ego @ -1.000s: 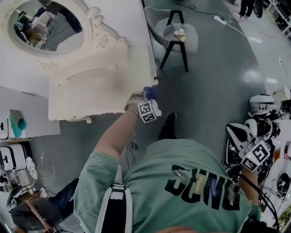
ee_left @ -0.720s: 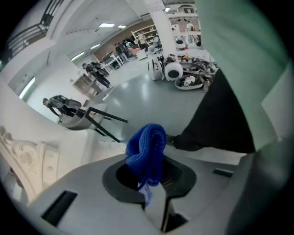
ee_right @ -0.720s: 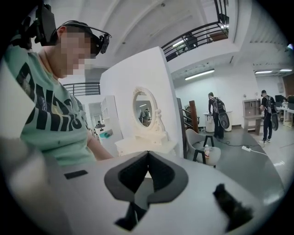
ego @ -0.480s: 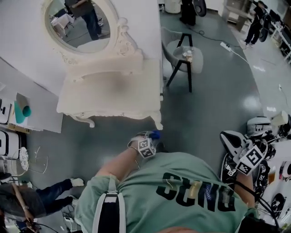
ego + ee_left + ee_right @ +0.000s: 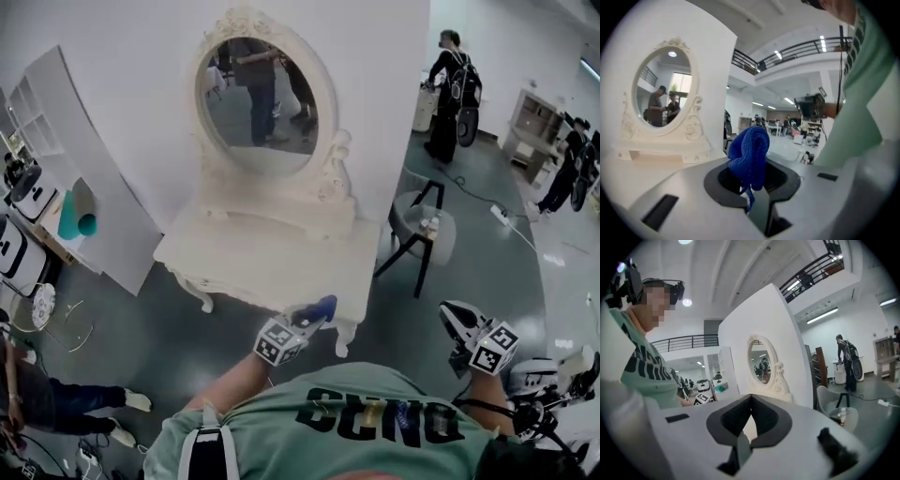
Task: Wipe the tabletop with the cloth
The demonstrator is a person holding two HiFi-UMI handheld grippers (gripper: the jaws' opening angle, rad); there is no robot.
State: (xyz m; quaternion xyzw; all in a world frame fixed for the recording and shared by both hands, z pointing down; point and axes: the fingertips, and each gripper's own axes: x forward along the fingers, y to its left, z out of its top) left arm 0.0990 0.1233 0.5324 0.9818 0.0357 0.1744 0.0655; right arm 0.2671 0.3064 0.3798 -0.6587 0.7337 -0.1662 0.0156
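Observation:
The white dressing table with its oval mirror stands ahead of me in the head view. My left gripper hangs off the table's near right corner, above the floor, shut on a bunched blue cloth. In the left gripper view the cloth sticks up between the jaws, and the tabletop lies to the left. My right gripper is held up at my right side, away from the table. In its own view the right gripper has its jaw tips together with nothing held.
A black-legged stool with a round top stands right of the table. A white shelf unit with a teal object is at the left. A person's legs lie on the floor lower left. People stand at the back right.
The head view has swung upward, so the whole table and mirror now show. My left gripper has come off the tabletop's right edge toward my body with the cloth. The right gripper rose.

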